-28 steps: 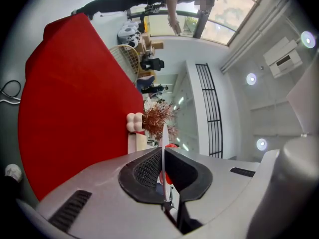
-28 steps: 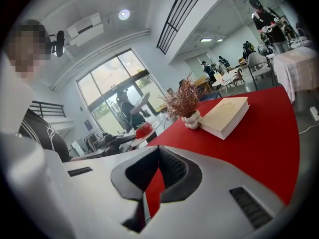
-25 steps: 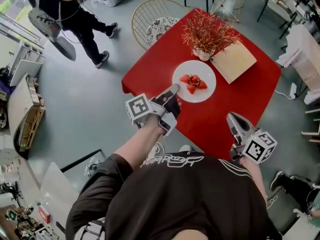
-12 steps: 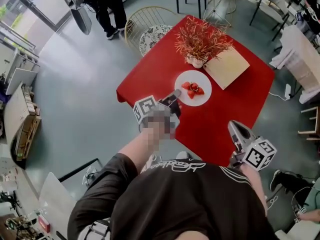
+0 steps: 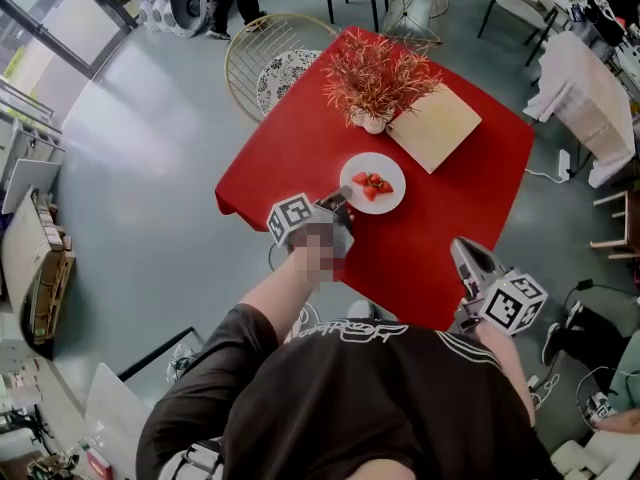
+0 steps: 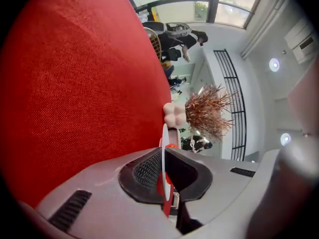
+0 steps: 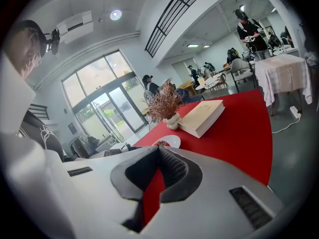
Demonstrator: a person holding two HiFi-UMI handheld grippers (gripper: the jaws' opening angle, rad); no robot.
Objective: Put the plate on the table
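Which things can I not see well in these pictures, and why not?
1. Plate underside: in the left gripper view, the left gripper, shut on the rim, hides it. Whether the plate touches the table is unclear.
2. Red food: in the head view, too small to name.
3. Plate's near part: in the right gripper view, behind the right gripper.

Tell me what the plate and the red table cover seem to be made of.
The plate looks like glazed ceramic, possibly melamine: plain white, smooth, with a thin even rim. The table cover looks like woven fabric with a matte red finish; the left gripper view shows a fine weave texture across it.
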